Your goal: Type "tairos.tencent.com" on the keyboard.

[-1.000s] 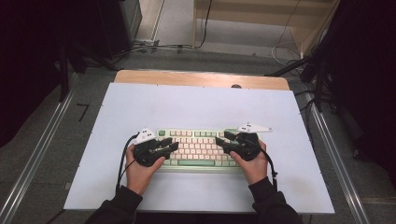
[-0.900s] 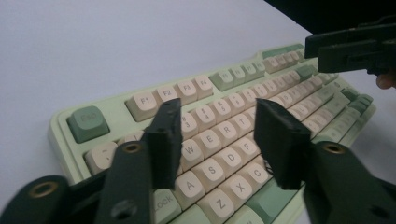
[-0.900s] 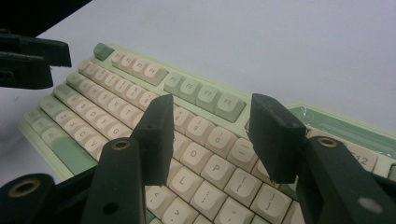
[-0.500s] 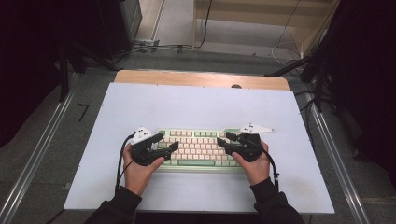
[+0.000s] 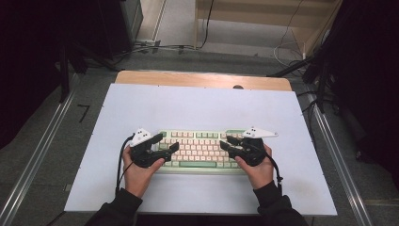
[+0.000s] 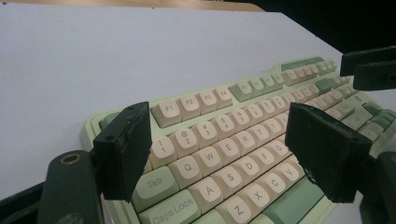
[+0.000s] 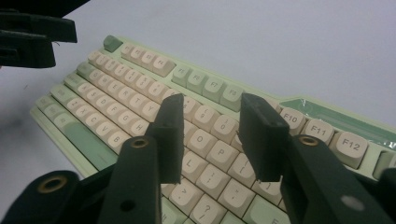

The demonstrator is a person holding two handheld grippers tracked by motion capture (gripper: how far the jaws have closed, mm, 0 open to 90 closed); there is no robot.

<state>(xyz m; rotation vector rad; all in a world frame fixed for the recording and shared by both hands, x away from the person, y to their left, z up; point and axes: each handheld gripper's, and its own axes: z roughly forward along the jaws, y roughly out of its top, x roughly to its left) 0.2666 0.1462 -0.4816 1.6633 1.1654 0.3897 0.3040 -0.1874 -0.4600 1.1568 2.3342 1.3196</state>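
One pale green keyboard with cream and green keycaps (image 5: 197, 149) lies flat near the front edge of the white table top (image 5: 202, 106), midway between its side edges. The left gripper (image 6: 219, 154) hovers over the keyboard's left end, its jaws spread wide after just opening, with no key pressed between them. The right gripper (image 7: 212, 140) hangs over the right end, its jaws narrower after just closing, gripping nothing. Two hands, two grippers. In the high view both hands cover the keyboard's ends. Beyond the table's far edge runs a wooden strip (image 5: 202, 79); the surroundings are too dark to make out.
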